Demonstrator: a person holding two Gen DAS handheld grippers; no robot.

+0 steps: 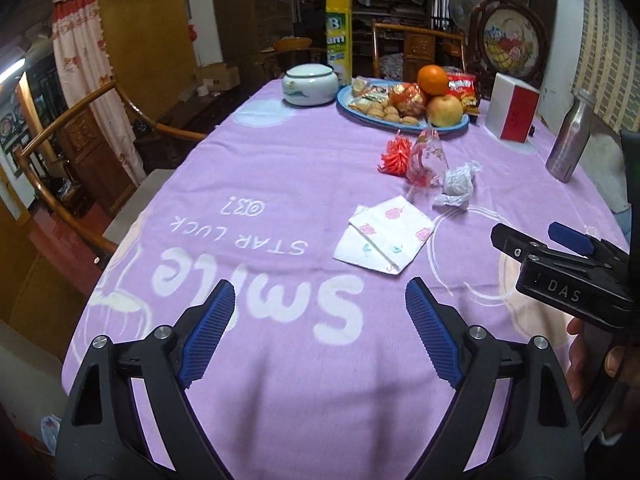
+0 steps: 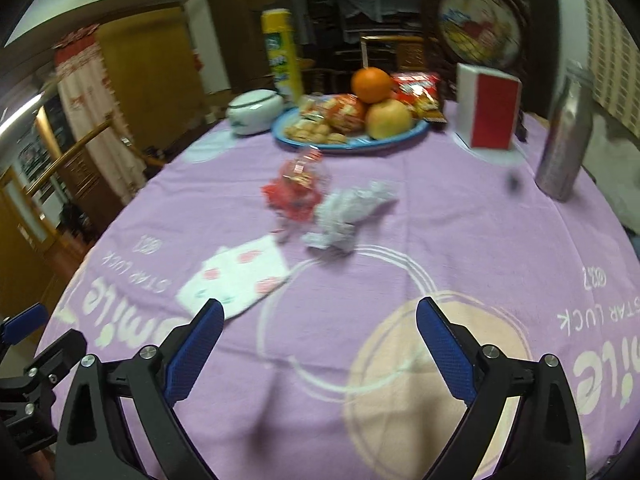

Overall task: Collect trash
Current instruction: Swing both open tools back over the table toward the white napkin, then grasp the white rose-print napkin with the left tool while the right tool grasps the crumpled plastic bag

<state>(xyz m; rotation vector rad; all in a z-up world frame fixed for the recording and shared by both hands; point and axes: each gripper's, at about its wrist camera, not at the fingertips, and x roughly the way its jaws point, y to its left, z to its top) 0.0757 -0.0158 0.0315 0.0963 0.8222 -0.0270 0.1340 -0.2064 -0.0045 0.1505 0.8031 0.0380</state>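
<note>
Two grippers over a round table [image 1: 280,168] draped in soft lilac fleece printed with white lettering and pale rings. Left gripper [image 1: 320,332] spread wide, ribbed blue pads [image 1: 210,336] on black plastic arms, nothing between them, only cloth below. Right gripper [image 2: 320,354] likewise gaping, dimpled blue pads [image 2: 446,350] apart and empty, hovering above a peach disc on the cloth. Also seen edge-on at the right of the left view, black body, blue tip, fingers of a hand [image 1: 592,364] wrapped behind it.

Trash scattered mid-table, ahead of both grippers and untouched. Nearest: a flat folded paper napkin [image 1: 386,236], white with pink roses, corners overlapping. Just beyond, a crumpled white tissue wad [image 1: 458,184], lumpy and creased. Touching it on the left, a crinkly clear plastic wrapper [image 1: 426,156] with red print, standing tilted. Beside that, a spiky red-orange frill [image 1: 396,156], ridged like a paper cup liner.

Farther back, an oval blue plate [image 1: 348,106] heaped with glossy snack packets, small biscuits, a smooth apple [image 1: 444,110] and a dimpled orange [image 1: 432,79] on top. Left of it, a squat white lidded ceramic jar [image 1: 308,85]; behind, a tall yellow carton [image 1: 339,36]. On the right, a boxy white-and-red carton [image 1: 514,108] and a brushed-metal bottle [image 1: 570,140], upright. Right view motion-blurred throughout.
</note>
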